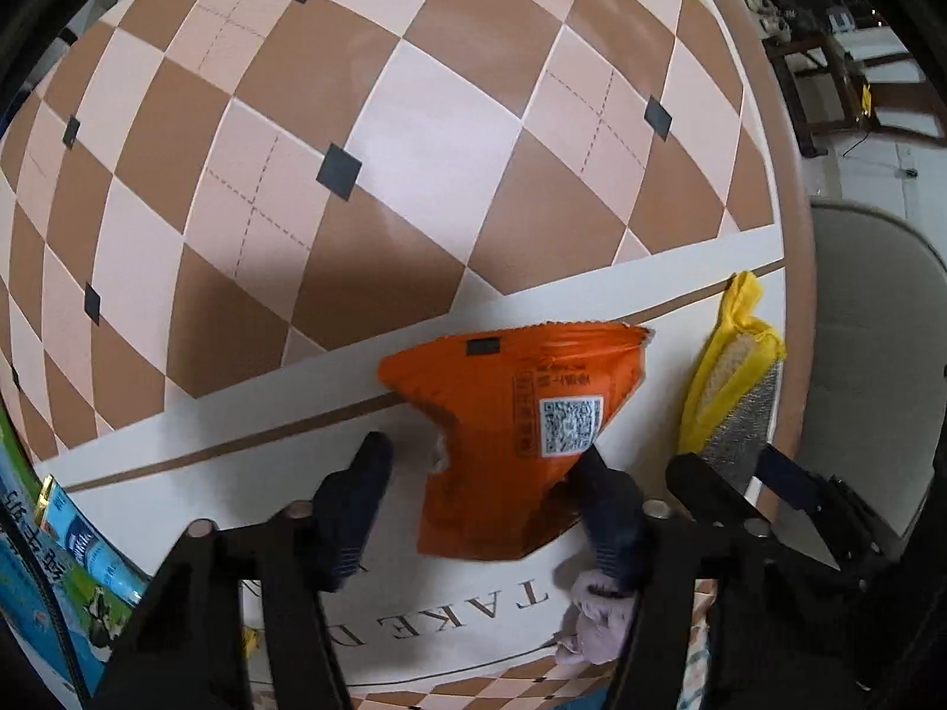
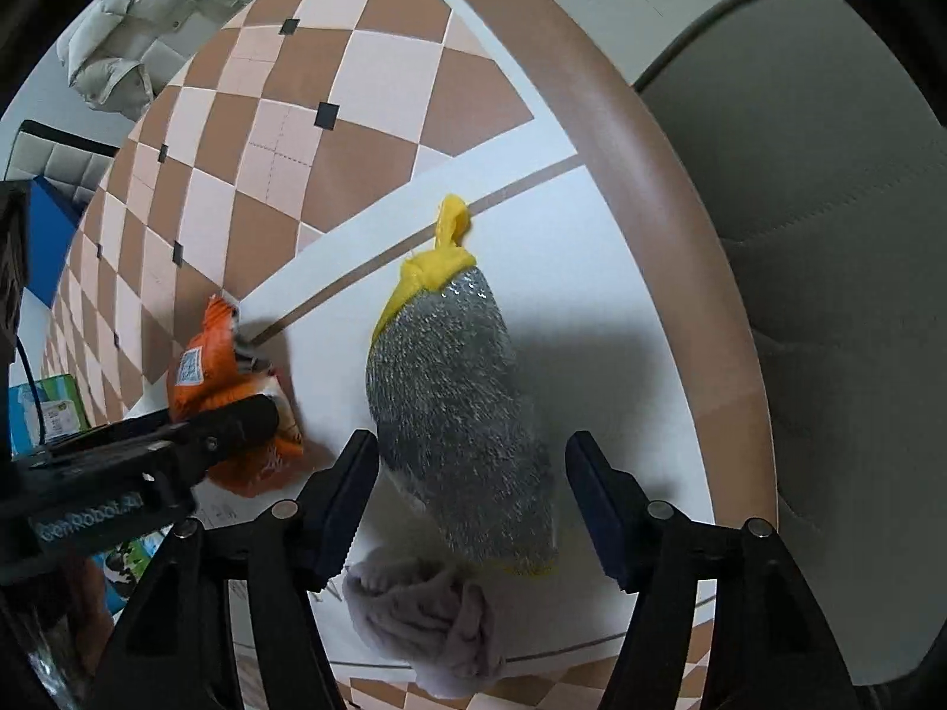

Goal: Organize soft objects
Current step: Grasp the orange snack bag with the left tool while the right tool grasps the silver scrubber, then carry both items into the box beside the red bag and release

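Note:
An orange snack packet (image 1: 509, 432) lies on the white band of the table, between the open fingers of my left gripper (image 1: 485, 473); it also shows in the right wrist view (image 2: 207, 373). A silver scouring pad with yellow trim (image 2: 456, 408) lies between the open fingers of my right gripper (image 2: 467, 491); it shows in the left wrist view (image 1: 734, 390) near the table rim. A crumpled mauve cloth (image 2: 426, 621) lies just below the pad, also in the left wrist view (image 1: 598, 621). Neither gripper holds anything.
The round table (image 1: 385, 118) has a checkered brown and pink cover and a brown rim (image 2: 669, 189). A grey chair (image 2: 828, 236) stands beyond the rim. Blue and green cartons (image 1: 53, 580) sit at the left. A pale jacket (image 2: 154, 18) lies at the far side.

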